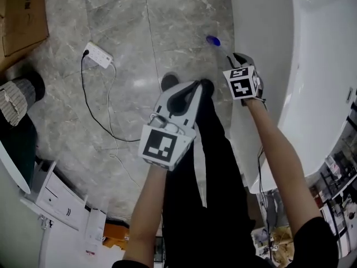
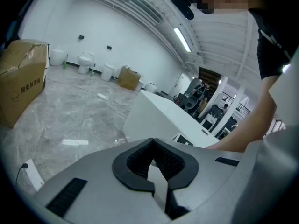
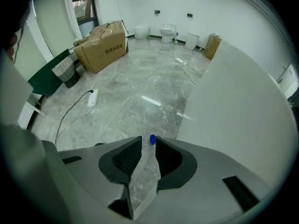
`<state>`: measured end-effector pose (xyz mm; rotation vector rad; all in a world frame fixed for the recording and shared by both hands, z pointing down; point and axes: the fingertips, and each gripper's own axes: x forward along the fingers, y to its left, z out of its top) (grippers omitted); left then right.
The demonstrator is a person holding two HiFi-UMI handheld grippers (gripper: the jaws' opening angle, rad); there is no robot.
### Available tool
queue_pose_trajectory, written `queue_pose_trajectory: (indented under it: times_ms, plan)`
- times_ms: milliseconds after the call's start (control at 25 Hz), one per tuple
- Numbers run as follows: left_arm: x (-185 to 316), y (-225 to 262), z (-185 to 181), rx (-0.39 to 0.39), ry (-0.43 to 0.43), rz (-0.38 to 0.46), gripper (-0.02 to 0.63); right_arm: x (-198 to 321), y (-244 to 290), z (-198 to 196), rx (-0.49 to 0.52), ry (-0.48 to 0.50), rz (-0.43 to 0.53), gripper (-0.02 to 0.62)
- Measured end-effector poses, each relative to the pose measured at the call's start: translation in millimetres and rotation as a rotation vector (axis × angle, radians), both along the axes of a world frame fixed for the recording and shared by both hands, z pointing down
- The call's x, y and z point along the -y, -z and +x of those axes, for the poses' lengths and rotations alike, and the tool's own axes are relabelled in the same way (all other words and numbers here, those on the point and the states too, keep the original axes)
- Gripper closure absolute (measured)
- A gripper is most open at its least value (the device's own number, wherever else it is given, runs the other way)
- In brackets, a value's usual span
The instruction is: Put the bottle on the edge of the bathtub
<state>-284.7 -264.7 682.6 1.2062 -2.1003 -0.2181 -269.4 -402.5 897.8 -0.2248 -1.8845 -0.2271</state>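
Note:
A clear bottle with a blue cap (image 1: 213, 41) is over the marble floor, right beside the white bathtub's (image 1: 312, 49) outer wall. My right gripper (image 1: 231, 56) reaches down to it. In the right gripper view the blue cap (image 3: 152, 139) sits between the fingertips of the right gripper (image 3: 148, 141), nearer the right one. The clear body is hard to make out, so I cannot tell whether the pads press on it. My left gripper (image 1: 203, 84) hangs in front of the person's legs; in its own view the left gripper (image 2: 152, 143) is shut on nothing.
A white power strip (image 1: 98, 54) with a black cable lies on the floor to the left. A cardboard box (image 1: 22, 15) and a ribbed bin (image 1: 19, 94) stand further left. White furniture (image 1: 56, 194) fills the lower left. The person's shoe (image 1: 170, 81) is below the left gripper.

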Motion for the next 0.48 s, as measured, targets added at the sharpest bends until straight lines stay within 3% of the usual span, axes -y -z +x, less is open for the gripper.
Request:
queue_pose_trajectory:
  times_ms: [480]
  plan:
    - [9,168,55,0.046,0.037,0.011,0.595,-7,183,40,0.115,-0.05,-0.107,0.525]
